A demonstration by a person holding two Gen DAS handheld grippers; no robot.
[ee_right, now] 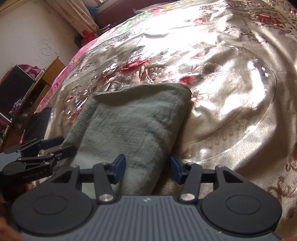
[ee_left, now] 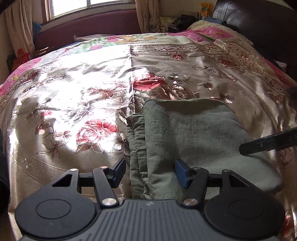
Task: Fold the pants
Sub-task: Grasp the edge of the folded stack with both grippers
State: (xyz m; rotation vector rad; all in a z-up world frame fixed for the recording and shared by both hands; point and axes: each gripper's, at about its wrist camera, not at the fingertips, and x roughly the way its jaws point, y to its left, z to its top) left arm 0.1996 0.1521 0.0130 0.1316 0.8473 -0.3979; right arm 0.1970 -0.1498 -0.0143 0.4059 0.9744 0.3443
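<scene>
Your pants (ee_left: 194, 140) lie folded into a compact grey-green bundle on the shiny floral bedspread (ee_left: 74, 96), near the edge closest to you; the gathered, wrinkled side of the bundle faces left in the left wrist view, and the smoother top layer spreads to the right; your left gripper (ee_left: 150, 172) sits low over the near end of the bundle with its jaws spread wide, one blue pad (ee_left: 118, 171) over the bedspread just left of the cloth and the other over the fabric, gripping nothing; your right gripper (ee_right: 147, 169) is likewise wide apart and empty, straddling the bundle's right edge, one pad over the cloth and the other over the bedspread; the window (ee_left: 87, 7) and curtains (ee_left: 148, 14) stand beyond the bed's far side.
</scene>
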